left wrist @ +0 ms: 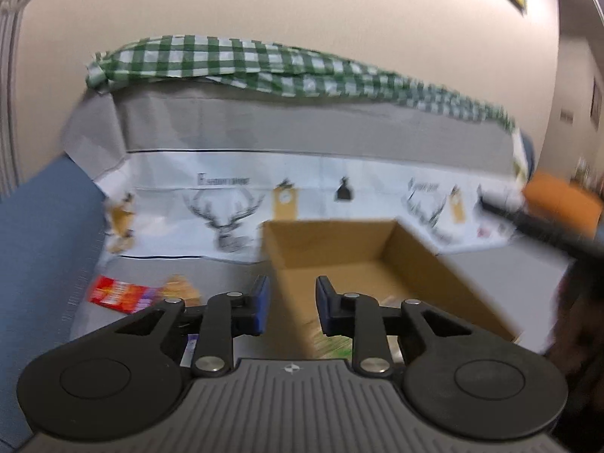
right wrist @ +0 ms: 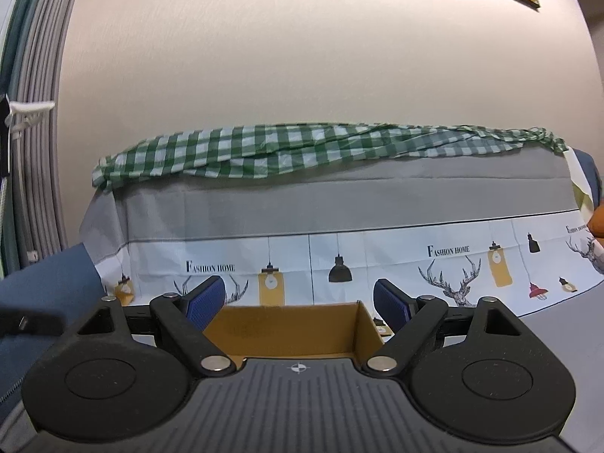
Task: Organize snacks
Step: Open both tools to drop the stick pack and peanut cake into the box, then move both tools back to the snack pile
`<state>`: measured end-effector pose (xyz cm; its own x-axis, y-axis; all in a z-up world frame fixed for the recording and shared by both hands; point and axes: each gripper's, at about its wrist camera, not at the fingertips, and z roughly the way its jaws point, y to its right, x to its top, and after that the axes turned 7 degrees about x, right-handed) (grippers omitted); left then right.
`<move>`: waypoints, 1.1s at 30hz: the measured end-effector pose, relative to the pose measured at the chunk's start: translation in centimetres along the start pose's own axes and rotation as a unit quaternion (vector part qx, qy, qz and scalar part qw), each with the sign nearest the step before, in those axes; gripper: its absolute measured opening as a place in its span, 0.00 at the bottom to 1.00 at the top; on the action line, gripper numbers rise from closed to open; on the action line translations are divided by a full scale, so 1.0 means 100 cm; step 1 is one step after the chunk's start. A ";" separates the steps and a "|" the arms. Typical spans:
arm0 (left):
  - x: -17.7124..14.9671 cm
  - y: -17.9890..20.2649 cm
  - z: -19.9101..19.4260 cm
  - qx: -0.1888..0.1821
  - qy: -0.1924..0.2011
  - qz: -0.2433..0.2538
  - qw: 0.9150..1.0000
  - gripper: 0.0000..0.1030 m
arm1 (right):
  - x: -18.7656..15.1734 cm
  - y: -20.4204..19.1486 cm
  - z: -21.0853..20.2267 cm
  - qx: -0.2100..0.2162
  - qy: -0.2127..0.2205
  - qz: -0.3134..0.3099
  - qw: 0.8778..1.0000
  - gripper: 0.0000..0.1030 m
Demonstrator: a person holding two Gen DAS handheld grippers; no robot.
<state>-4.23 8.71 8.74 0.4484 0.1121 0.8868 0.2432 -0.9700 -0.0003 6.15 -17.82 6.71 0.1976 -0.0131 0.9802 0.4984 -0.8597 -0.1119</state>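
You're looking at a blue sofa draped in a grey printed cloth. On its seat sits an open cardboard box; left of it lie a red snack packet and a blurred orange one. A green checked cloth runs along the backrest.

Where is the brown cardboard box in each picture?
Left wrist view: the open brown cardboard box sits in the lower middle, stretching right, just beyond the fingers.
Right wrist view: the same box shows low in the centre, only its far wall visible between the spread fingers.
Shared landmark: the green-and-white checked cloth draped along the top behind it.
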 end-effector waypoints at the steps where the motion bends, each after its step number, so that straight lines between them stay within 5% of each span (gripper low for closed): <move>1: -0.006 -0.008 -0.001 0.009 0.000 0.022 1.000 0.28 | 0.000 0.001 -0.003 0.001 0.006 0.006 1.000 0.80; 5: -0.030 -0.041 0.001 0.034 -0.003 0.081 0.996 0.28 | 0.000 0.005 -0.011 0.016 0.010 0.031 0.999 0.59; 7: -0.042 -0.056 0.002 0.044 -0.004 0.086 0.995 0.28 | 0.000 0.006 -0.014 0.030 0.007 0.046 0.998 0.44; 9: -0.056 -0.071 0.003 0.050 -0.014 0.066 0.996 0.28 | -0.001 0.004 -0.015 0.040 0.003 0.058 0.998 0.40; 10: -0.054 -0.079 0.002 0.046 -0.024 0.035 0.998 0.28 | -0.002 0.003 -0.016 0.044 0.001 0.063 0.997 0.39; 12: -0.054 -0.093 -0.015 0.061 0.023 -0.015 0.998 0.29 | -0.003 -0.004 -0.018 0.051 -0.002 0.068 0.996 0.39; 16: -0.071 -0.101 -0.020 0.057 0.049 -0.041 0.996 0.29 | -0.007 -0.028 -0.017 0.063 -0.007 0.044 0.997 0.39; 19: -0.080 -0.101 -0.002 0.071 0.016 -0.024 0.997 0.29 | -0.010 -0.049 -0.008 0.065 -0.022 0.015 0.998 0.40; 25: -0.076 -0.119 0.004 0.049 0.021 -0.069 0.996 0.29 | -0.016 -0.080 0.004 0.081 -0.042 -0.016 0.996 0.39; 33: -0.067 -0.133 0.033 0.052 -0.023 -0.104 0.993 0.29 | -0.027 -0.117 0.018 0.116 -0.059 -0.024 0.991 0.31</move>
<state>-7.63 21.61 1.30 0.4171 0.3191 0.8510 0.4205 -0.8978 0.1305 1.28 -6.82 5.12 0.2599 0.0968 0.9608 0.6875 -0.7172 -0.1137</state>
